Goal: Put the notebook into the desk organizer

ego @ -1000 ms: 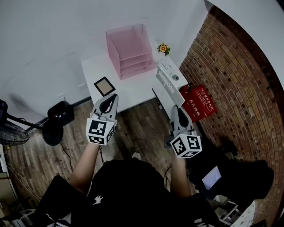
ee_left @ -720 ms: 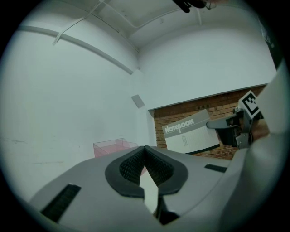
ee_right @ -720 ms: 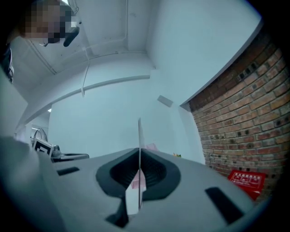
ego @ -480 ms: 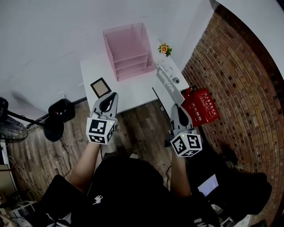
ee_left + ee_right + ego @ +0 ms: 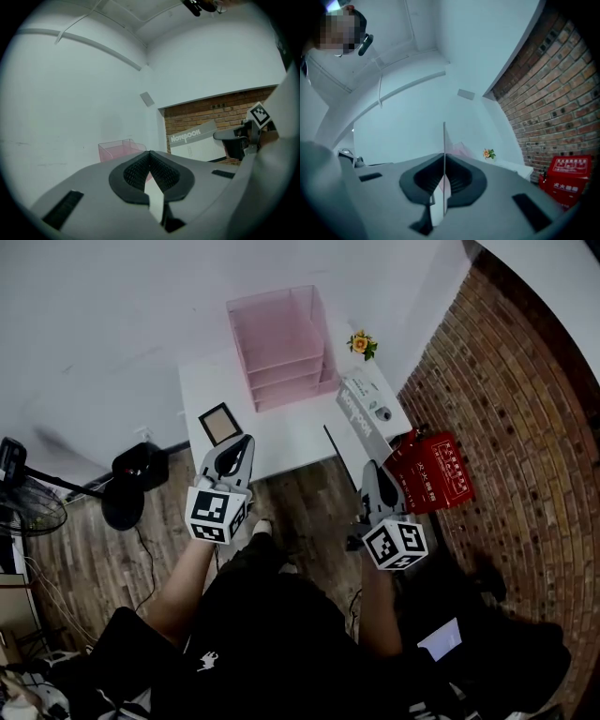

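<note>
Presently left gripper [image 5: 244,442] and right gripper [image 5: 370,467] are closed, empty; notebook [image 5: 219,424] lies at seven o'clock from the desk organizer [image 5: 281,348].

I see soft, even indoor light on the head view: the white tabletop [image 5: 291,437] is the brightest patch, the wooden floor [image 5: 309,493] dimmer. Lines bow toward the edges (fisheye on all three feeds). Both gripper views sit in dark round vignettes; the right one reads bluish, and the left tool [image 5: 150,153] looks soft up close.

The white table [image 5: 291,432] is bare near the middle, with a pink plastic organizer [image 5: 281,348] far and a long grey box [image 5: 359,416] right.
</note>
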A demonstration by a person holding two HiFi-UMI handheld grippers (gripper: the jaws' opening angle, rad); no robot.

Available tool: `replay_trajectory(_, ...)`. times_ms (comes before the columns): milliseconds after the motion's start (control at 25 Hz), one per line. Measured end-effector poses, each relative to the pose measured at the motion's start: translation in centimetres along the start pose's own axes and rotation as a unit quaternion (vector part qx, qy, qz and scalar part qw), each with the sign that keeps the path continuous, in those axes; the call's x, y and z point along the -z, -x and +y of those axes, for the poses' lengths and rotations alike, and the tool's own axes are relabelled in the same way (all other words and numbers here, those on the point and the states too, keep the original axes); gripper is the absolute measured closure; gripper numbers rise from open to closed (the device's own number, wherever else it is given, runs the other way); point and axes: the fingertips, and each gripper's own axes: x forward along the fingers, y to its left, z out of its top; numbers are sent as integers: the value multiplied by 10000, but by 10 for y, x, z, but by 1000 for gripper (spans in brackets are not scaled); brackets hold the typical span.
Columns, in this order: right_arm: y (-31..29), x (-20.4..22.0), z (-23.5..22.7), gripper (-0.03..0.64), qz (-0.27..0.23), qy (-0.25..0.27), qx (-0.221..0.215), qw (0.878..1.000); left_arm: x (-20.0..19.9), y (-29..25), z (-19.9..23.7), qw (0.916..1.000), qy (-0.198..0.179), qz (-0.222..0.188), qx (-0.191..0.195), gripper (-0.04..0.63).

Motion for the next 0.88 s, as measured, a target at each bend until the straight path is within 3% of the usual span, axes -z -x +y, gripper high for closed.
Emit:
replay_trajectory(200, -16, 13, -5, 607, -18, -600, -174, 9980, 10, -18, 9, 9999, 51, 71, 51, 592)
replay_trajectory(880, -119, 57, -13, 607, 451, -1316, -105, 9902, 53, -106, 64, 9979, 145, 536, 335, 592)
